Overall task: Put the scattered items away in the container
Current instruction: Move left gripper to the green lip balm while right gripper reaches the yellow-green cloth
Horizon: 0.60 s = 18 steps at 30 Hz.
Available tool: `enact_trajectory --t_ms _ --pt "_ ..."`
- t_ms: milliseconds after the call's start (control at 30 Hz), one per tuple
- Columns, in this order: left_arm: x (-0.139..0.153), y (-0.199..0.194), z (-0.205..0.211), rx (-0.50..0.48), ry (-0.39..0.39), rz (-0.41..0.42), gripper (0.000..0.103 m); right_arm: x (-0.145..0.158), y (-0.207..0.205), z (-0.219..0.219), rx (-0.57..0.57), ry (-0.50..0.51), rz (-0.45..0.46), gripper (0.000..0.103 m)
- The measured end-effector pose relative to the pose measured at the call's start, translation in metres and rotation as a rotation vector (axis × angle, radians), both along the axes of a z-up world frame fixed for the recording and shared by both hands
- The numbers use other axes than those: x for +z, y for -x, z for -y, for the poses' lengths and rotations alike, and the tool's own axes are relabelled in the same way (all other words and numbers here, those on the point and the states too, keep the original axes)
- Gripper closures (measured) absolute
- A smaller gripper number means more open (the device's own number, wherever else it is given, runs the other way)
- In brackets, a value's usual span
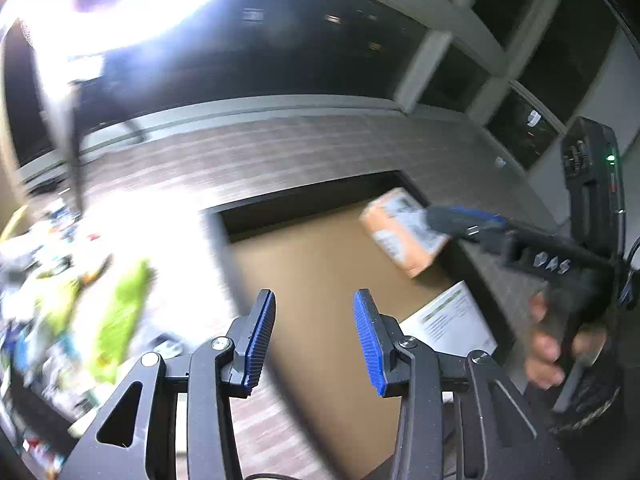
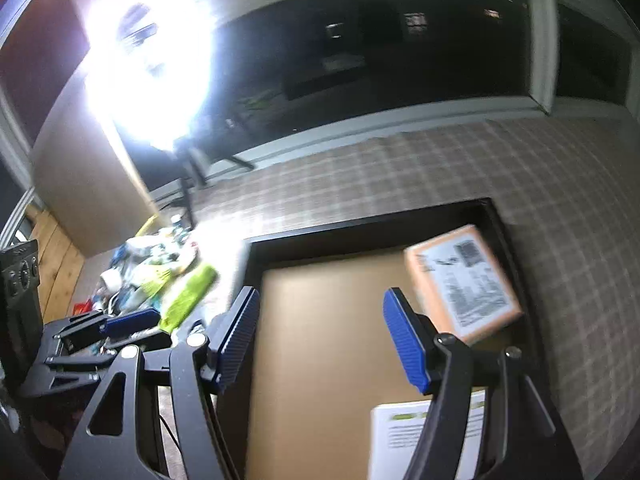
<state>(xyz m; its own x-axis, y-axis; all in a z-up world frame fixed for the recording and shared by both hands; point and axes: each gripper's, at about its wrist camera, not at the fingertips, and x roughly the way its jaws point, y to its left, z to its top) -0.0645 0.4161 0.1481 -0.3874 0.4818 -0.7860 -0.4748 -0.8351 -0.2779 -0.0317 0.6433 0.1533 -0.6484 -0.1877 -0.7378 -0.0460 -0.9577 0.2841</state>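
Observation:
A black-rimmed container (image 2: 360, 226) with a brown floor lies on a checked cloth. An orange box (image 2: 464, 280) with a printed label is tilted above its far right corner, just past my right gripper (image 2: 320, 340), which is open with nothing between its fingers. The box also shows in the left wrist view (image 1: 400, 228), beside the right gripper's fingertips (image 1: 452, 216). A white leaflet (image 2: 400, 436) lies in the container's near part. My left gripper (image 1: 314, 340) is open and empty over the container's left rim (image 1: 218, 232). Scattered items, with a green packet (image 1: 124, 312), lie to the left.
A bright ring lamp (image 2: 152, 64) on a stand glares at the back left. Dark windows run along the back. A pile of small packets and wrappers (image 2: 152, 268) lies on the cloth left of the container. A black device (image 2: 18, 280) stands at the far left.

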Motion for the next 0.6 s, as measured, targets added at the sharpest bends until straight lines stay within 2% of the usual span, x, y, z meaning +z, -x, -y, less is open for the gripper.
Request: enact_trajectory --t_ms 200,367,500,600 --pt "-0.007 -0.02 0.106 0.187 0.038 0.005 0.063 0.009 -0.009 0.055 0.102 -0.039 -0.009 0.039" --pt "-0.014 -0.04 0.184 0.336 0.063 0.016 0.063 0.004 -0.013 0.104 0.214 -0.079 -0.01 0.039" --pt "-0.015 -0.054 0.224 0.408 0.065 0.02 0.063 -0.013 -0.015 0.148 0.319 -0.08 0.014 0.039" --pt "-0.019 -0.06 0.238 0.42 0.076 0.027 0.063 -0.032 -0.017 0.185 0.401 -0.115 0.046 0.039"
